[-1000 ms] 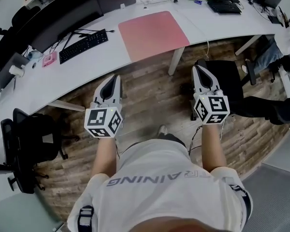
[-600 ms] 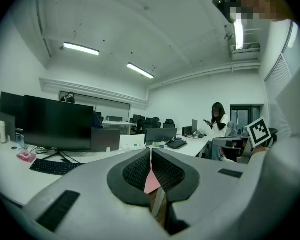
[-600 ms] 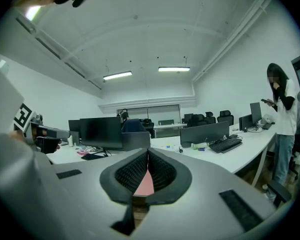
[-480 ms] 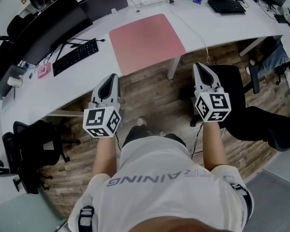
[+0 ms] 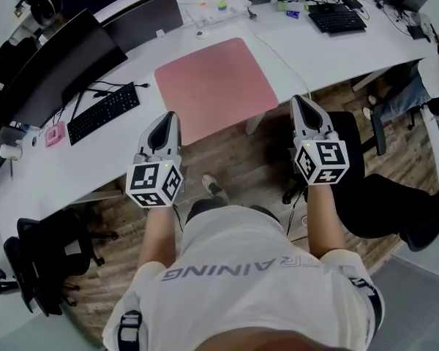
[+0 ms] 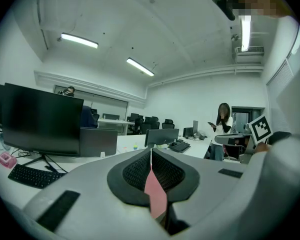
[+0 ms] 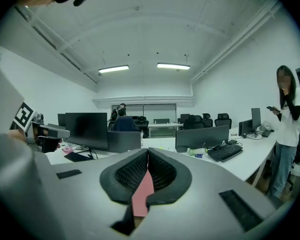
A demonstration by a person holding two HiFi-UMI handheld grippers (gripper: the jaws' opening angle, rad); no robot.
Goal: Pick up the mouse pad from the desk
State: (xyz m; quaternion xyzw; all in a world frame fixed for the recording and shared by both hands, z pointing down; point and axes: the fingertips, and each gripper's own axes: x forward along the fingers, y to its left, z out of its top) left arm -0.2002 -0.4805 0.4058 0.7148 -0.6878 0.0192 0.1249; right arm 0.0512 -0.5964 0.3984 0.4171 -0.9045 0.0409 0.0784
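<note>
Pink mouse pad (image 5: 216, 86): corner behind left tool (image 5: 169, 117) | right tool (image 5: 299, 101) beside | both closed, empty

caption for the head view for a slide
Shut left gripper and shut right gripper point toward a flat pink rectangular mouse pad on the curved white desk.

Bright even light from ceiling strip lights (image 6: 79, 40); strong fisheye bending at edges; gripper views' corners black.
</note>
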